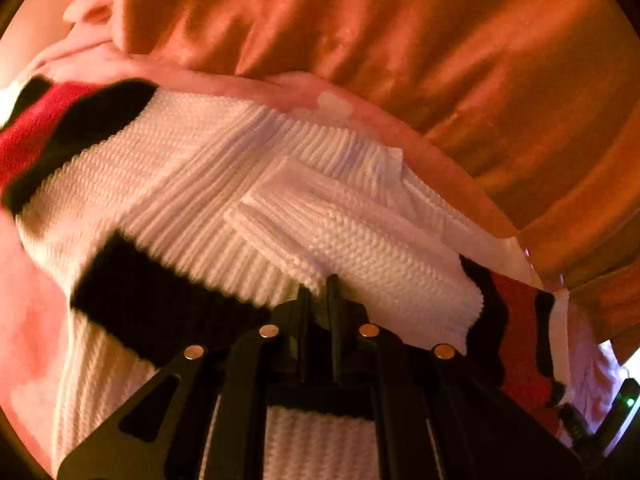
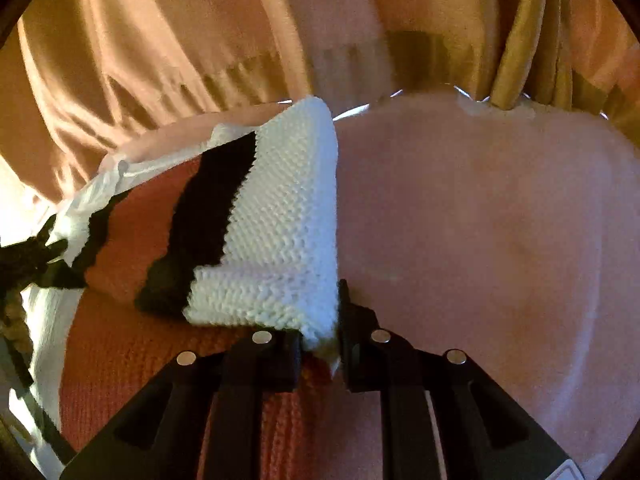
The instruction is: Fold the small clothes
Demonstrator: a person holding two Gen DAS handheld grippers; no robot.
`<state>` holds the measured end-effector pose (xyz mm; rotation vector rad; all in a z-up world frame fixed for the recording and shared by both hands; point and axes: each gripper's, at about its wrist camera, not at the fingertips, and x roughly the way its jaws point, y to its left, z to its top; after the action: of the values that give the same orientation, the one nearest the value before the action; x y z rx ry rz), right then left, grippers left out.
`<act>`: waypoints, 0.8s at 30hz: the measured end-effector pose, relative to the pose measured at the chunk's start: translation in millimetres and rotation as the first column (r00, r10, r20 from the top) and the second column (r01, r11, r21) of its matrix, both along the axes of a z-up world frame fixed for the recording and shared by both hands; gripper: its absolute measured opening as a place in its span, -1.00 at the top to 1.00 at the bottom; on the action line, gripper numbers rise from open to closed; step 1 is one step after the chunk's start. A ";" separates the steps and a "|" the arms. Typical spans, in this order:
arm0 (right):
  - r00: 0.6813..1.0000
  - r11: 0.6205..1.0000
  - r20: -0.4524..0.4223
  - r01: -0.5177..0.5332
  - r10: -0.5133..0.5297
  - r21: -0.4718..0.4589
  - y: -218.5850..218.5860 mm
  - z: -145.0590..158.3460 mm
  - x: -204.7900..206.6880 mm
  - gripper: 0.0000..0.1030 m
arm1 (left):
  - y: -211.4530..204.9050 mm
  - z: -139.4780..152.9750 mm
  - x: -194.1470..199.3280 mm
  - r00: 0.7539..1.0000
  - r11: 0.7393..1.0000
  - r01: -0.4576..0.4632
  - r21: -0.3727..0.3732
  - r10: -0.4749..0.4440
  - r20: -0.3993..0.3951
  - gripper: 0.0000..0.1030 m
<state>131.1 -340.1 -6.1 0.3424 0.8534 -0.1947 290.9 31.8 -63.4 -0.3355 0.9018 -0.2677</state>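
Pink surface (image 2: 480, 220) lies bare right of my right gripper (image 2: 320, 344), whose fingers pinch the knit sweater (image 2: 280, 220) corner; its folded edge runs upward. My left gripper (image 1: 320, 292) fingers clamp its white fold at frame centre.

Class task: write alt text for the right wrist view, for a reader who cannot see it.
The right gripper pinches the white corner of a knitted sweater striped black and red-orange, folded over itself. It lies on a pale pink surface, with orange curtain fabric behind.
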 end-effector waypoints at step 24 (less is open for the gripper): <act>1.000 0.999 -0.007 -0.030 0.030 -0.034 38.2 16.7 21.9 0.66 | 30.3 39.1 4.3 0.996 0.996 -0.078 0.034 0.076 0.054 0.13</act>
<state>152.9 -301.9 10.7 0.2973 0.8605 -0.1824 295.2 62.0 -24.3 -0.3275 0.8389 -0.1881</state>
